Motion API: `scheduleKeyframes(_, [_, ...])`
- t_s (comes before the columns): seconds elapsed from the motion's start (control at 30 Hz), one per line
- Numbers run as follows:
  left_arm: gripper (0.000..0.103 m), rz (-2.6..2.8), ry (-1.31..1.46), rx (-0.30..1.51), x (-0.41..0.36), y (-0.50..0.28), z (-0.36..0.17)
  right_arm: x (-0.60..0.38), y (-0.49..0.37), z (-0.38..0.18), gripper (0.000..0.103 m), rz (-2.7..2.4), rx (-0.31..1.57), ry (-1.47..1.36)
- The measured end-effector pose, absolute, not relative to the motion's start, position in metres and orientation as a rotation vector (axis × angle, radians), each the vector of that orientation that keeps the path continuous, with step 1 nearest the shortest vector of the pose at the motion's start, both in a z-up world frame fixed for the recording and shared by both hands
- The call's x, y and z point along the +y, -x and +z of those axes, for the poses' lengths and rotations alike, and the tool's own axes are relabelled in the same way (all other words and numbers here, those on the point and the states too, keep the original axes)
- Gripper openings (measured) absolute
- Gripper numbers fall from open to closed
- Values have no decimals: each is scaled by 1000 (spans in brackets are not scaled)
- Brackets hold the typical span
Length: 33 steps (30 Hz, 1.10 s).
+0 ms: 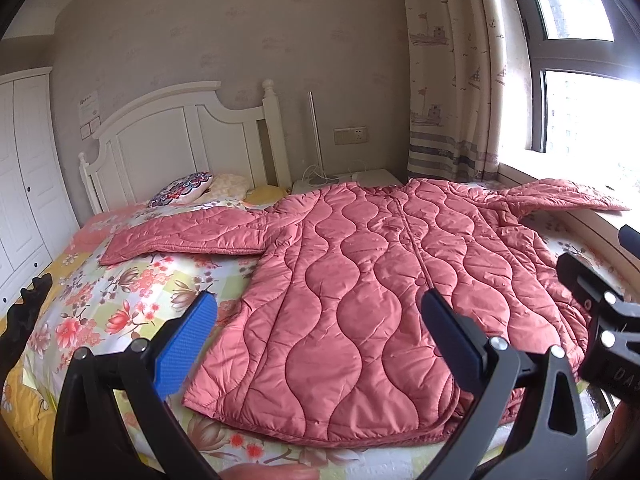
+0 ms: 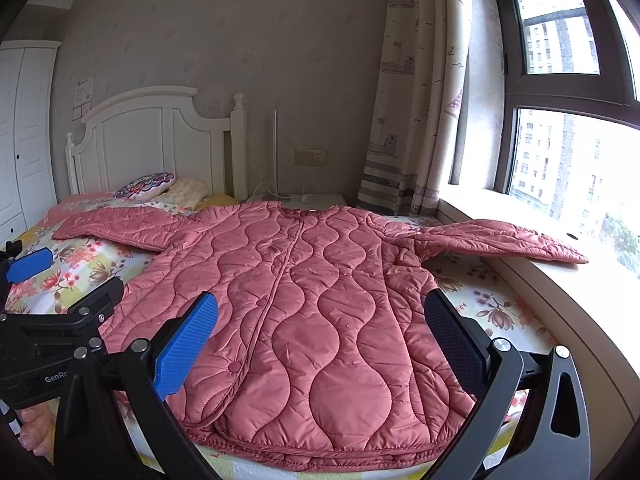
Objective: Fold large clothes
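Both the left gripper and right gripper hover wide open and empty above the hem of the pink quilted puffer coat, collar pointing away, left probably nearer its sleeve.

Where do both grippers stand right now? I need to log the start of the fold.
Left gripper: open, holding nothing, above the pink quilted coat.
Right gripper: open, holding nothing, above the coat's hem.

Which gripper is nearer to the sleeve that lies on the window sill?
Right. The right gripper hovers open over the coat's hem on the window side, below that sleeve. The left gripper, also open, is further toward the wardrobe side.
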<state>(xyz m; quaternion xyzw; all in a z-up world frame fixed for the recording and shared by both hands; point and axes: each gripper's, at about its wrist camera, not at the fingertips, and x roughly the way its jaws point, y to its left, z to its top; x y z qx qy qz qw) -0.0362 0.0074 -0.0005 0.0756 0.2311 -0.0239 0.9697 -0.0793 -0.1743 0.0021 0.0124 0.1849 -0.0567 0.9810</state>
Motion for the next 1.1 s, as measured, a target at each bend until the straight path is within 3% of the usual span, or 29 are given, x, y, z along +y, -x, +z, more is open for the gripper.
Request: scheduleKeyframes(1.1, [101, -55, -171, 483, 1, 35, -7, -180, 74, -5, 99, -118, 401, -40])
